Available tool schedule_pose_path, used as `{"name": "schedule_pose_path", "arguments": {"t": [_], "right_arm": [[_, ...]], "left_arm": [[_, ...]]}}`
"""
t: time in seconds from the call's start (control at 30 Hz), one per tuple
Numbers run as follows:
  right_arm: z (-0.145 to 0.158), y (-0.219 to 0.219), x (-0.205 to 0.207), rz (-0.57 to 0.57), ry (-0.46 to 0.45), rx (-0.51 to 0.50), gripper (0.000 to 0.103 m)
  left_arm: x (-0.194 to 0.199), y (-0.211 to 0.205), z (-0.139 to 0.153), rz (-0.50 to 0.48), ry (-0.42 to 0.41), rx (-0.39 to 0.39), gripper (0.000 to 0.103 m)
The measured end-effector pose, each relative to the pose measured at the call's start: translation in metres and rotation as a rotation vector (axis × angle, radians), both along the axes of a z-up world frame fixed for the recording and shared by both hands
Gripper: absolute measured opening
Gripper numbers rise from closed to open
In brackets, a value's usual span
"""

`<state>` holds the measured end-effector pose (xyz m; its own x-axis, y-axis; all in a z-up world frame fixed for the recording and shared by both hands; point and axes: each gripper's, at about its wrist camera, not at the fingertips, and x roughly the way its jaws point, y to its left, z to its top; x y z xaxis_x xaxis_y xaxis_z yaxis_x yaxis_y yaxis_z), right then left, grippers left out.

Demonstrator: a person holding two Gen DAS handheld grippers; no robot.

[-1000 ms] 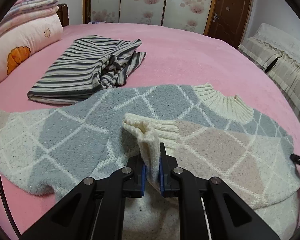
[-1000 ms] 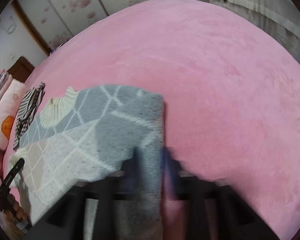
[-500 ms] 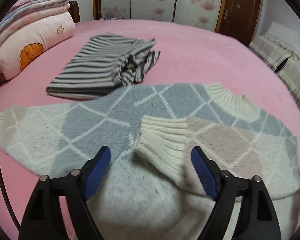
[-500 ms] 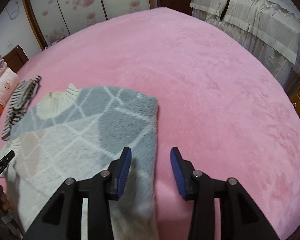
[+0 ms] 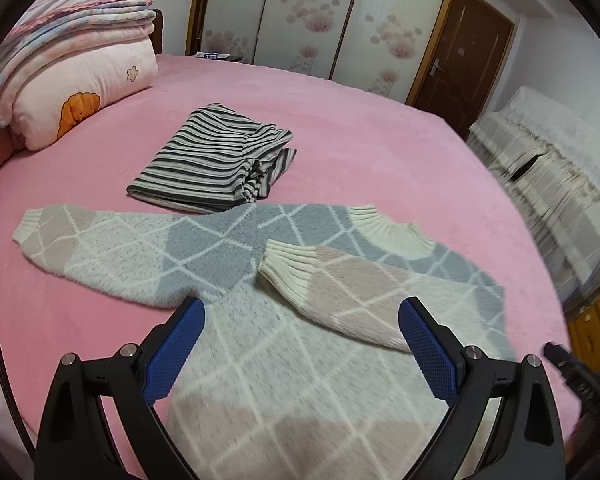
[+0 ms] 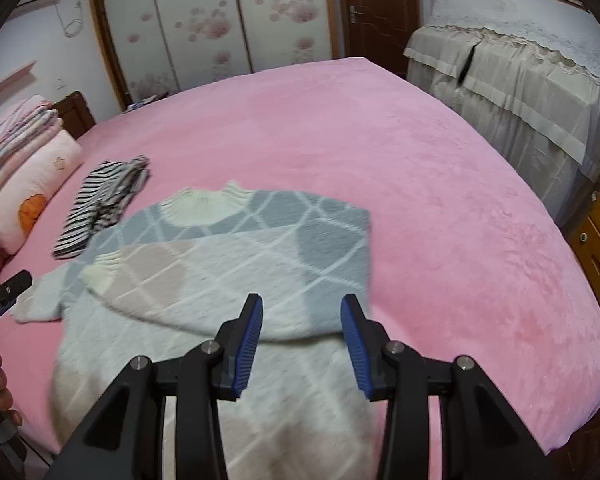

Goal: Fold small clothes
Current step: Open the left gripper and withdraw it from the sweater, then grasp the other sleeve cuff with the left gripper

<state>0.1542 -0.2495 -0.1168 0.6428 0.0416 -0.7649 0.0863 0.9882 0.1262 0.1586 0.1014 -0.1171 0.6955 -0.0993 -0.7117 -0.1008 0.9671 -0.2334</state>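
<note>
Both grippers hang empty above the fuzzy grey, cream and beige diamond-patterned sweater [image 5: 228,256]: the left gripper [image 5: 300,344] has its blue-padded jaws spread wide, the right gripper [image 6: 302,336] is parted more narrowly, and neither touches the knit.

One sleeve [image 5: 340,292] lies folded across the chest, its ribbed cream cuff near the middle. The other sleeve [image 5: 80,240] stretches flat toward the left, cuff pointing out over the cover. The ribbed collar [image 5: 388,230] faces the far side and the hem runs toward the near edge under the grippers. The pile looks thick and soft, so it will likely slump rather than hold a crease.

I judge the next step to be bringing that outstretched sleeve in. To do it well, pinch the cuff squarely through both layers, lift only enough to clear the body, and lay it across to mirror the first sleeve, so the sides end up parallel before the hem is taken up.

Everything rests on the pink plush bed cover [image 6: 420,184], toward its near edge. Just beyond the sweater, touching or nearly so, sits a folded grey-and-white striped garment [image 5: 212,168]. Farther off lie a pink pillow with an orange cartoon print [image 5: 84,96] and, behind it all, a wardrobe with flower-printed sliding doors [image 5: 312,20].
</note>
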Motion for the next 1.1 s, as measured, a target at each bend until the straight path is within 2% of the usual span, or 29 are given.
{"name": "schedule_pose_path", "arguments": {"t": [0.13,0.37,0.6,0.77,0.93,1.0,1.1], "right_arm": [[0.009,0.025,-0.015,0.062,-0.014,0.001,0.041],[0.015,0.082,-0.028,0.179,-0.027,-0.022,0.041],[0.023,0.14,-0.021,0.283,-0.058,-0.059,0.041],[0.027,0.182,-0.004,0.338,-0.074,-0.082,0.041],[0.042,0.227,0.018,0.403,-0.114,-0.104,0.041],[0.046,0.247,0.03,0.427,-0.134,-0.105,0.041],[0.047,0.275,0.045,0.433,-0.173,-0.134,0.041]], "left_arm": [[-0.023,0.006,0.011,0.012,0.012,0.009,0.097],[-0.061,0.027,0.02,0.016,0.037,0.156,0.097],[-0.081,0.073,0.034,0.075,0.029,0.204,0.097],[-0.073,0.119,0.038,0.162,0.045,0.192,0.097],[-0.049,0.174,0.059,0.184,0.053,0.236,0.097],[-0.034,0.202,0.066,0.194,0.053,0.261,0.101],[-0.01,0.243,0.06,0.242,0.07,0.291,0.102]]}}
